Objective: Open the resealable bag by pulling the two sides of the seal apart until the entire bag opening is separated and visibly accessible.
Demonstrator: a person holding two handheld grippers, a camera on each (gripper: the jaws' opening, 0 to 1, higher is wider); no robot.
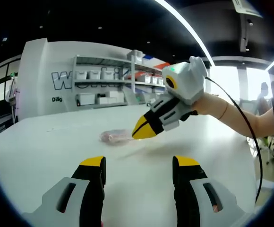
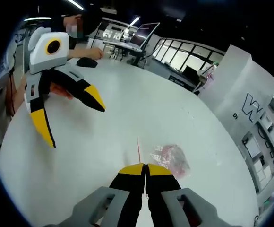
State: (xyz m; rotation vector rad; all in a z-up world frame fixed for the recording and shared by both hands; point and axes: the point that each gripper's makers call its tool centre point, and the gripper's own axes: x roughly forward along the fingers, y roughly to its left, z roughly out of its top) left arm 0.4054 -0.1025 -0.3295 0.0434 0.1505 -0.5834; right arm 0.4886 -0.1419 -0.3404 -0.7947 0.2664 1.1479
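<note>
Small clear plastic resealable bag with pinkish contents (image 1: 114, 136) (image 2: 171, 159) lies flat on the white round counter (image 1: 56, 146) (image 2: 127, 109), seal state not discernible. Right tool (image 2: 145, 169) (image 1: 141, 128), yellow-tipped, jaws pressed together with nothing visibly between them, tips just beside the bag and low over the counter. Left tool (image 1: 139, 163) (image 2: 71, 116) spread wide, holding nothing, well apart from the bag. White shelving with bins (image 1: 104, 85) stands behind.
</note>
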